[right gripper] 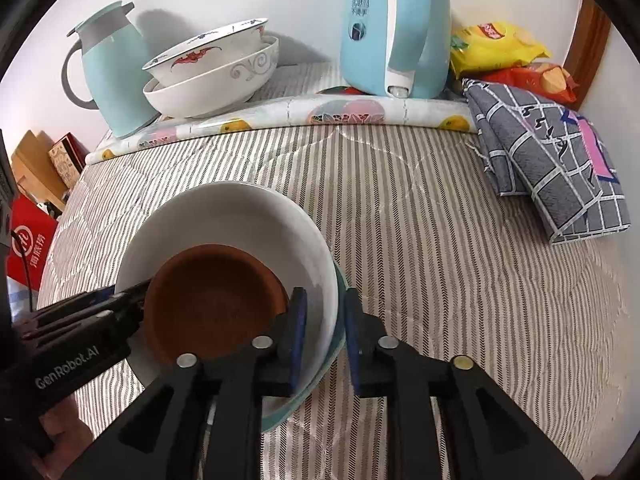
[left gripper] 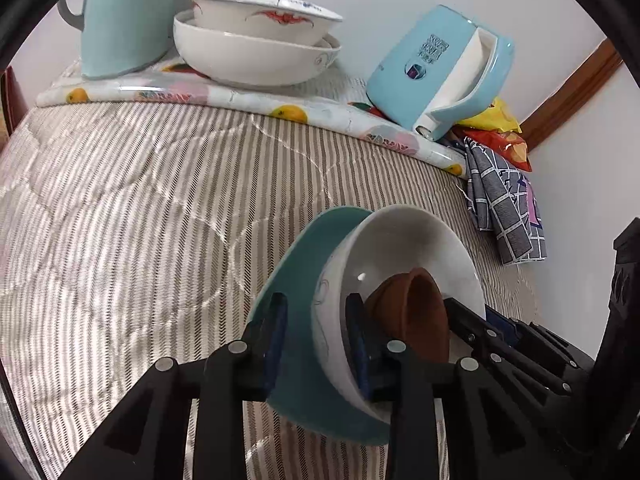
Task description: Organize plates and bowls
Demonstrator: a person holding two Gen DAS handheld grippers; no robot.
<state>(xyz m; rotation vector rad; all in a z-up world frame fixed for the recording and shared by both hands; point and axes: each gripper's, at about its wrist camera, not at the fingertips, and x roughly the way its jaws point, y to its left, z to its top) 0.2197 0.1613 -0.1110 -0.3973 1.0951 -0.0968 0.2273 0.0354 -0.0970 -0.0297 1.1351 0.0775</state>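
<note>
Now a nested stack is seen on the striped cloth (right gripper: 420, 240): brown dish (right gripper: 212, 300) inside white bowl (right gripper: 248, 216), the bowl on a teal plate (left gripper: 296, 280). The left gripper (left gripper: 316, 340) straddles the stack's one rim, fingers apart, plate and bowl wall between the pads with a gap showing; the right gripper (right gripper: 324, 328) straddles the opposite rim, likewise parted, nothing clamped. By judgement the stack is being let go; the fingers should be spread clear of both rims and drawn straight back and up, so the bowl is not dragged or tipped. Beyond the stack, two stacked bowls (right gripper: 208, 76) stand on a fruit-print mat (right gripper: 360, 112), a flask (right gripper: 112, 72) beside them, a kettle (right gripper: 396, 28) further along, a checked cloth (right gripper: 552, 160) and snack bags (right gripper: 500, 44) past it. Nothing crowds the withdrawal.
</note>
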